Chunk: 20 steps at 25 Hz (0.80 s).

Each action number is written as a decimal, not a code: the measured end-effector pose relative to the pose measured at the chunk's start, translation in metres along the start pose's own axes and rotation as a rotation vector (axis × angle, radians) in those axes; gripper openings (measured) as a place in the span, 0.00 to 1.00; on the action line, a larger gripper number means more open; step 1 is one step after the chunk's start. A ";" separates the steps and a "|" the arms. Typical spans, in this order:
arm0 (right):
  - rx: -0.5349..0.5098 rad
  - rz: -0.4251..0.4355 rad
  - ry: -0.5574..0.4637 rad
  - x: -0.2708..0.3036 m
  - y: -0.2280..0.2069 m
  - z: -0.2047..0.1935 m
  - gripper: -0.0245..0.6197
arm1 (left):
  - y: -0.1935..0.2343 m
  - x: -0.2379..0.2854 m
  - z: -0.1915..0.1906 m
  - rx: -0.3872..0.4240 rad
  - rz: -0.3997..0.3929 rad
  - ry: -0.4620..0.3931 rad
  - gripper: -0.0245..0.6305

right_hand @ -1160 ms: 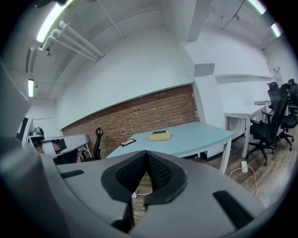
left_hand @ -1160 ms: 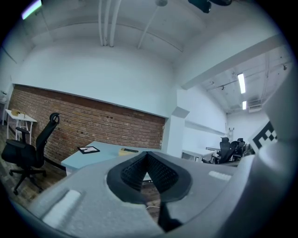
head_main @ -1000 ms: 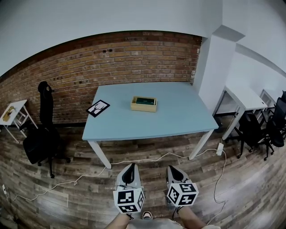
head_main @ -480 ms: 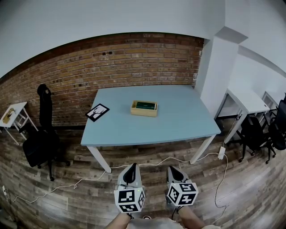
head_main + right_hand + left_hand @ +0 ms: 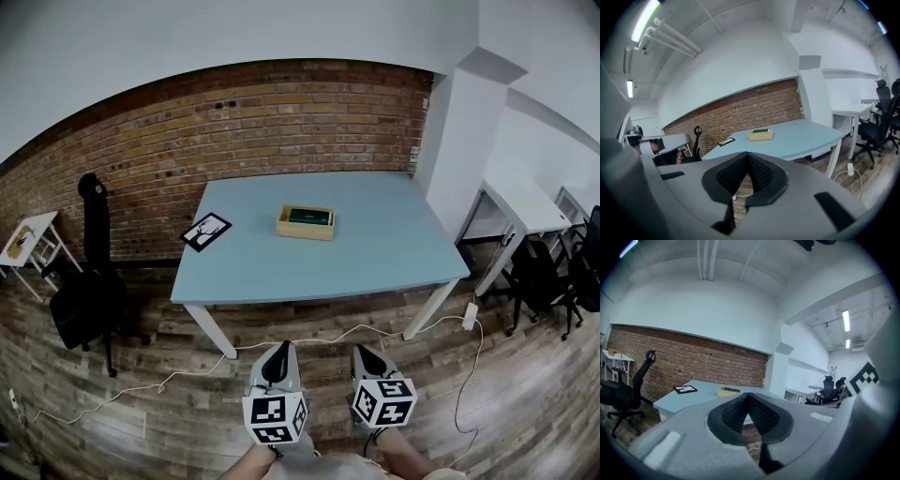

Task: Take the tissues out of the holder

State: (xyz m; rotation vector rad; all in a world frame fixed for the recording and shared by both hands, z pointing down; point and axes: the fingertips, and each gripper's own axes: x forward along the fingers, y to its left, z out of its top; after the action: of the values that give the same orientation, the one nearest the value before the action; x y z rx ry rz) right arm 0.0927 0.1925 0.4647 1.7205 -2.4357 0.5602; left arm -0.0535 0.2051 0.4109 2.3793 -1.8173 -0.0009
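Wooden tissue holder (image 5: pixel 306 225) stands at the centre of the light-blue table (image 5: pixel 375 258), near a framed picture (image 5: pixel 206 231). Left gripper (image 5: pixel 276 353) and right gripper (image 5: pixel 363 355): jaws closed together, empty, well short of the table.

You're standing in an office. A pale blue counter (image 5: pixel 375 244) sits by a brick wall (image 5: pixel 234 131), with a black swivel chair (image 5: pixel 89 300) to its left. White desks (image 5: pixel 525 202) with more black office chairs (image 5: pixel 553 281) line the right side. A white cable (image 5: pixel 319 339) trails over the wood-plank floor (image 5: pixel 141 412), and strip lights (image 5: pixel 644 21) run along the ceiling.
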 end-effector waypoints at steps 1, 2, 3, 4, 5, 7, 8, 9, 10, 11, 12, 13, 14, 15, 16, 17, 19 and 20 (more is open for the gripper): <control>0.000 0.000 0.004 0.002 0.000 0.000 0.04 | 0.000 0.002 0.000 -0.001 -0.001 0.002 0.03; 0.000 0.001 0.006 0.003 -0.001 0.000 0.04 | 0.000 0.003 -0.001 -0.001 -0.002 0.002 0.03; -0.001 0.002 0.008 0.006 -0.002 0.000 0.04 | 0.001 0.006 -0.001 -0.001 -0.003 0.003 0.03; -0.001 0.002 0.009 0.008 -0.003 0.000 0.04 | 0.002 0.008 -0.001 -0.002 -0.003 0.003 0.03; 0.000 0.001 0.009 0.011 -0.004 0.000 0.04 | 0.003 0.011 -0.002 -0.003 -0.003 0.003 0.03; 0.004 -0.002 0.007 0.018 -0.007 0.000 0.04 | 0.005 0.018 -0.003 -0.002 -0.007 0.004 0.03; 0.005 -0.005 0.007 0.023 -0.009 0.000 0.04 | 0.006 0.022 -0.004 0.000 -0.009 0.005 0.03; 0.006 -0.009 0.006 0.027 -0.011 0.000 0.04 | 0.007 0.026 -0.006 0.001 -0.012 0.006 0.03; 0.008 -0.012 0.006 0.033 -0.013 0.001 0.04 | 0.008 0.031 -0.006 0.001 -0.015 0.007 0.03; 0.009 -0.013 0.005 0.038 -0.013 0.002 0.04 | 0.010 0.036 -0.007 0.002 -0.017 0.008 0.03; 0.009 -0.013 0.003 0.044 -0.014 0.005 0.04 | 0.012 0.041 -0.006 0.002 -0.020 0.008 0.03; 0.008 -0.011 0.001 0.049 -0.013 0.008 0.04 | 0.014 0.047 -0.004 0.003 -0.022 0.007 0.03; 0.006 -0.009 -0.002 0.055 -0.012 0.011 0.04 | 0.016 0.053 -0.003 0.003 -0.024 0.006 0.03; 0.004 -0.007 -0.005 0.060 -0.012 0.015 0.04 | 0.018 0.059 0.000 0.003 -0.026 0.004 0.03; 0.004 -0.006 -0.008 0.066 -0.012 0.019 0.04 | 0.020 0.065 0.002 0.002 -0.028 0.003 0.03; 0.004 -0.006 -0.010 0.072 -0.013 0.022 0.04 | 0.022 0.072 0.004 0.003 -0.031 0.001 0.03; 0.005 -0.008 -0.015 0.084 -0.016 0.028 0.04 | 0.025 0.085 0.007 0.007 -0.037 -0.002 0.03; 0.006 -0.010 -0.016 0.090 -0.017 0.031 0.04 | 0.027 0.091 0.009 0.008 -0.040 -0.002 0.03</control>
State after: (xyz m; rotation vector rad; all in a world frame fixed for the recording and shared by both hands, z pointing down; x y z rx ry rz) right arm 0.0805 0.0963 0.4669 1.7451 -2.4371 0.5549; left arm -0.0560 0.1096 0.4137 2.4212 -1.7738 0.0004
